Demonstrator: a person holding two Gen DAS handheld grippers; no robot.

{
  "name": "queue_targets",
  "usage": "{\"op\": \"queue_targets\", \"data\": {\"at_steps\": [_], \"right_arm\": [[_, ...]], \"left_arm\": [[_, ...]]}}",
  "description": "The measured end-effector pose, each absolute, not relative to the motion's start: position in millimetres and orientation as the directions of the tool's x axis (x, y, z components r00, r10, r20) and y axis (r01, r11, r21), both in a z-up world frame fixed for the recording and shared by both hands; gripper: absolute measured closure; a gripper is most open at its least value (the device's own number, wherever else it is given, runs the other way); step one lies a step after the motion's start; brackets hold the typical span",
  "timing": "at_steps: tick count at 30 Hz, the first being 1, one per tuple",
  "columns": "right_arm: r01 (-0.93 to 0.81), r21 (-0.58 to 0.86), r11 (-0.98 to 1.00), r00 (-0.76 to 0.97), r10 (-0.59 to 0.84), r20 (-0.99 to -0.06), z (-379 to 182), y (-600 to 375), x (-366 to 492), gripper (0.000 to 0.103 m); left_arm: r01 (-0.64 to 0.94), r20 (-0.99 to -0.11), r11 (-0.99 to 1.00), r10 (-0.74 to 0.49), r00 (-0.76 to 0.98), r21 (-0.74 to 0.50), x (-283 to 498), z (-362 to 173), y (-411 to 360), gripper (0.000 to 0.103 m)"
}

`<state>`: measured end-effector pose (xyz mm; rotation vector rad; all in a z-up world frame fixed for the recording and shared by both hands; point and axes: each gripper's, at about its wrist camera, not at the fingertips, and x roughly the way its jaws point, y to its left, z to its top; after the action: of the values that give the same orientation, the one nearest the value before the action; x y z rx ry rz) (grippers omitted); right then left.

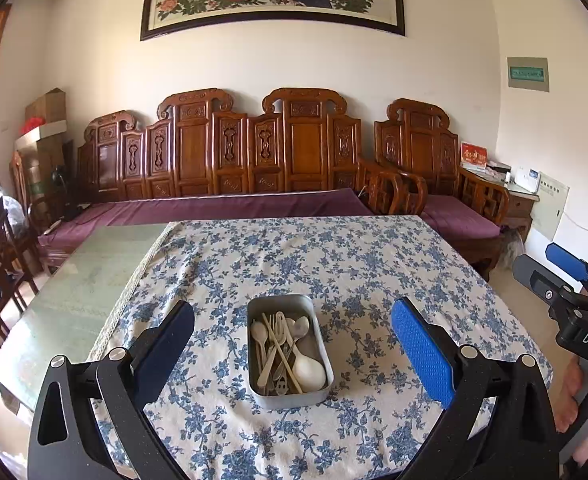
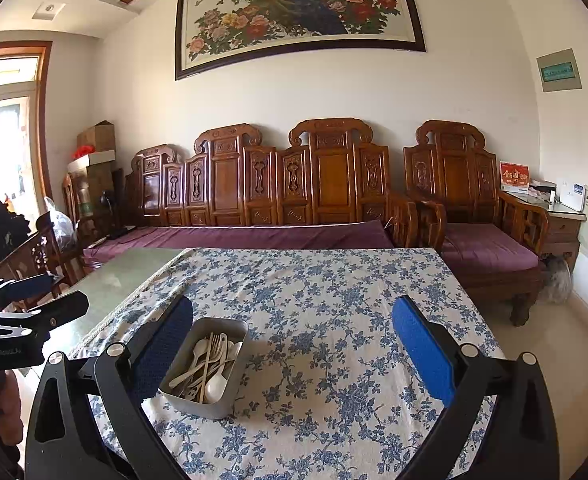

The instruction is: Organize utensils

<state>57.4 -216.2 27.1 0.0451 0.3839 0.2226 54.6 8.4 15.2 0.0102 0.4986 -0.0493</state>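
A grey metal tin (image 1: pixel 253 376) (image 2: pixel 229 328) sits on the floral tablecloth, holding several pale spoons, forks and chopsticks (image 1: pixel 285 344) (image 2: pixel 209 364) and one large white spoon (image 1: pixel 310 372). In the left wrist view my left gripper (image 1: pixel 292 334) is open, held above the table, the tin showing between its fingers. My right gripper (image 2: pixel 292 330) is open too, with the tin beside its left finger (image 2: pixel 165 344). Each gripper also shows at the edge of the other's view: the right gripper (image 1: pixel 566 272) and the left gripper (image 2: pixel 33 296). Neither holds anything.
The table (image 1: pixel 73 288) has a bare green glass part at the left of the blue floral cloth (image 2: pixel 334 300). A carved wooden sofa (image 1: pixel 233 160) with purple cushions stands behind, chairs (image 2: pixel 33 252) at the left. A person's hands (image 1: pixel 574 396) grip the handles.
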Motion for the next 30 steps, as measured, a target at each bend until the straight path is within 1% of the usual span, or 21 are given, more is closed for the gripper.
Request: {"op": "queue_targets", "data": {"at_steps": [30], "right_arm": [[-0.213,0.089,0.973,0.9,0.231,-0.369,29.9,-210.4,58.8,0.003]], "left_arm": [[0.044,-0.47,0.999,-0.037,0.882,0.004,50.9,20.7,7.1,0.008]]}}
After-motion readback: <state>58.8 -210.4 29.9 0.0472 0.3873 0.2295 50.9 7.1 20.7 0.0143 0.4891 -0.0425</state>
